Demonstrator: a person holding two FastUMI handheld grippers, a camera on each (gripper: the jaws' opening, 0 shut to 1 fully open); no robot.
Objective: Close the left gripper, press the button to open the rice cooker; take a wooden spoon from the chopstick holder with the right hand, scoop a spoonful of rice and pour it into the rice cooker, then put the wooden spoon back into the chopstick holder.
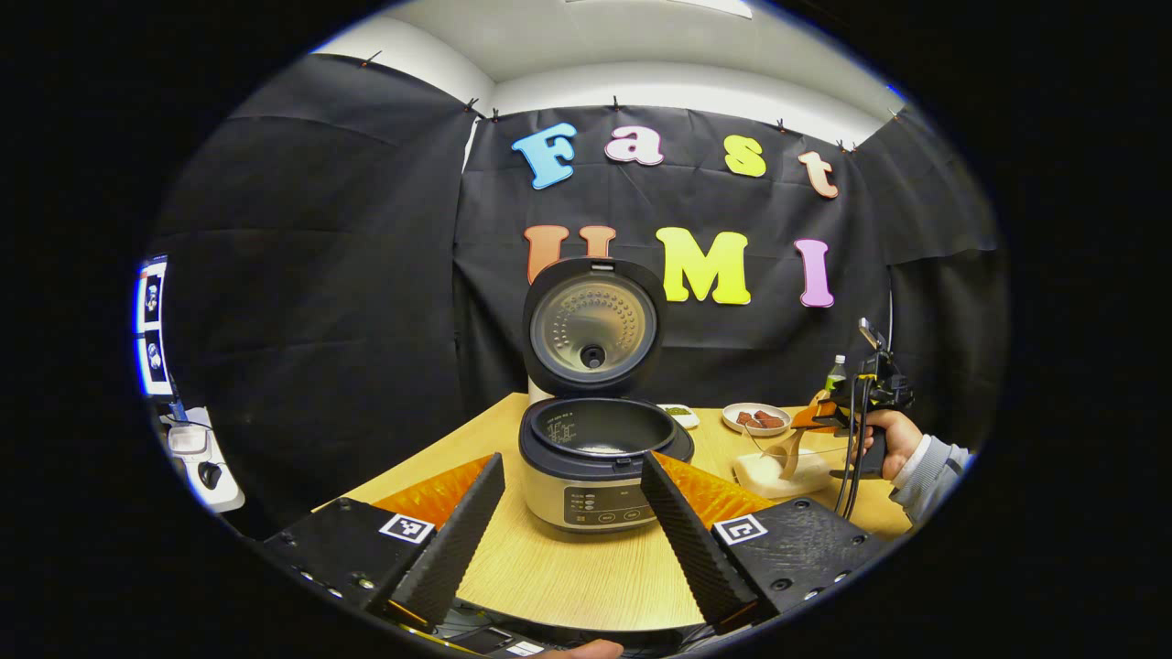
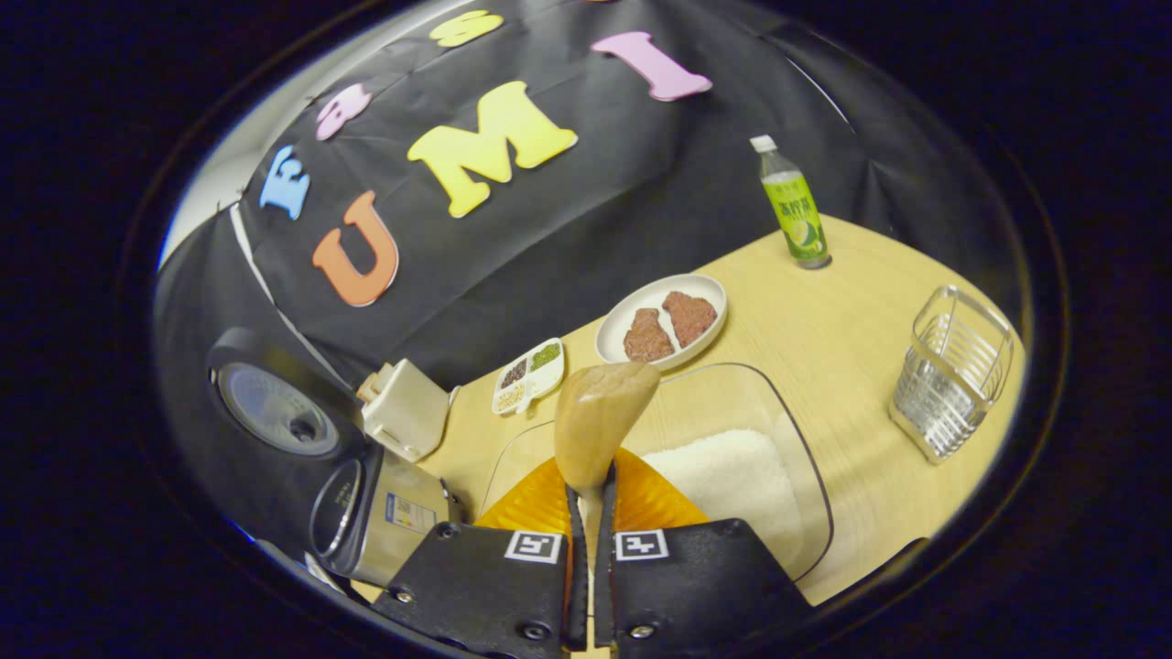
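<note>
**Spoon clamped over the rice tub, cooker lid up: the scoop is the step in hand**

The desk (image 1: 586,577) carries everything. In the left gripper view the rice cooker (image 1: 595,471) stands at 12 o'clock from the left gripper (image 1: 572,540), its lid (image 1: 592,325) tipped up and back and the inner pot (image 1: 604,428) exposed, so the button press looks done. That gripper's fingers stand well apart with nothing between them, on either side of the cooker's front.

In the right gripper view the clear rice container (image 2: 787,439) lies at about 1 o'clock from the right gripper (image 2: 591,513), a bed of white rice (image 2: 732,480) inside it. The wire chopstick holder (image 2: 952,371) stands at 3 o'clock, well apart from the container, and looks empty. A plate of meat (image 2: 661,320) sits at 12 o'clock, a sectioned dish (image 2: 526,375) beside it, a green bottle (image 2: 795,206) at 1 o'clock near the wall.

The right gripper is clamped on the handle of the wooden spoon (image 2: 600,416), whose bowl hangs above the container's near rim; it looks empty, though I cannot be sure.

My judgement: the next move calls for dipping the bowl into the rice, lifting it level, then carrying it toward the open pot at 9 o'clock.
</note>
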